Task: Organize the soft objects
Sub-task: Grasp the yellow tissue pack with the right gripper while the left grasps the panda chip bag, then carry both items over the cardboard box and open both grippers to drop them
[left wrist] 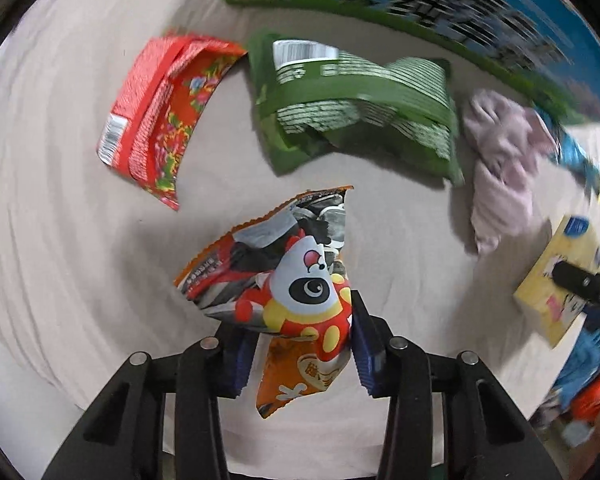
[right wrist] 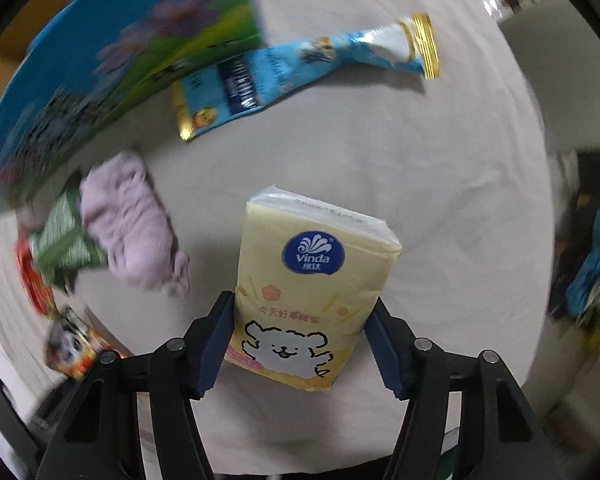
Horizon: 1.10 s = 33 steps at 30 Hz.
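Note:
My left gripper [left wrist: 300,340] is shut on an orange snack bag with a panda figure [left wrist: 288,284] and holds it above the white cloth. My right gripper [right wrist: 300,340] is shut on a yellow Vinda tissue pack [right wrist: 308,284], held upright above the cloth; the pack also shows in the left wrist view [left wrist: 556,276]. A red snack bag [left wrist: 160,116], a green snack bag [left wrist: 352,108] and a crumpled lilac cloth [left wrist: 500,160] lie on the cloth ahead. The lilac cloth [right wrist: 136,220] lies left of the tissue pack.
A blue-and-green box [left wrist: 460,12] stands at the back edge, also in the right wrist view [right wrist: 120,60]. A blue and white snack bag [right wrist: 300,64] lies beyond the tissue pack. A blue item [right wrist: 596,256] shows at the right edge. White cloth [left wrist: 60,200] covers the surface.

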Each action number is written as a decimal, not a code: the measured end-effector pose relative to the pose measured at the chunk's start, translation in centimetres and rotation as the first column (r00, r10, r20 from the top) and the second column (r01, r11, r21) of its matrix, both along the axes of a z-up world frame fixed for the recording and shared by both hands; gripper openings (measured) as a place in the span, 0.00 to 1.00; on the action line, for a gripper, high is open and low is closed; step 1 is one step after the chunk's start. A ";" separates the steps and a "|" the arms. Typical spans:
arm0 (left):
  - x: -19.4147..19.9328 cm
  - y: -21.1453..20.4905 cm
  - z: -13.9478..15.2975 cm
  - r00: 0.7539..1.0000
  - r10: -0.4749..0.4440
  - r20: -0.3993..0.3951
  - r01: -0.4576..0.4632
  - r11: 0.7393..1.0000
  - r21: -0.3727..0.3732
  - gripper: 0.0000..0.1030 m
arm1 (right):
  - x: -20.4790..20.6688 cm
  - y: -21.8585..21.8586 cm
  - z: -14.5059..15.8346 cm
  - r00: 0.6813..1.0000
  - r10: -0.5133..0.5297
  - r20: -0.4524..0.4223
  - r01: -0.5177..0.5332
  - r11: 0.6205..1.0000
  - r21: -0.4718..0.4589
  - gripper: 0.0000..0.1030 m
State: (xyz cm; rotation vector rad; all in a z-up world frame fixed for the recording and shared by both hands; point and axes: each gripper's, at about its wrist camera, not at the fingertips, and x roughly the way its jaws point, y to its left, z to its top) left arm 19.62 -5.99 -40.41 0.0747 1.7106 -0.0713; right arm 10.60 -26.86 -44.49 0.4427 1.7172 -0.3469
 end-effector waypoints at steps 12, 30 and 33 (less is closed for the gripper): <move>-4.0 -4.2 6.2 0.993 -0.085 0.080 0.089 0.995 -0.052 0.36 | -5.2 5.2 1.6 0.990 0.139 0.034 -0.139 0.990 -0.004 0.59; 1.0 -6.1 21.1 0.950 -0.112 0.290 0.180 0.958 -0.222 0.35 | -1.0 3.8 18.9 0.925 0.175 0.336 -0.196 0.980 0.029 0.58; 4.2 -6.6 22.7 0.948 -0.086 0.307 0.168 0.953 -0.253 0.35 | 1.9 2.5 20.9 0.907 0.206 0.367 -0.227 0.974 0.012 0.58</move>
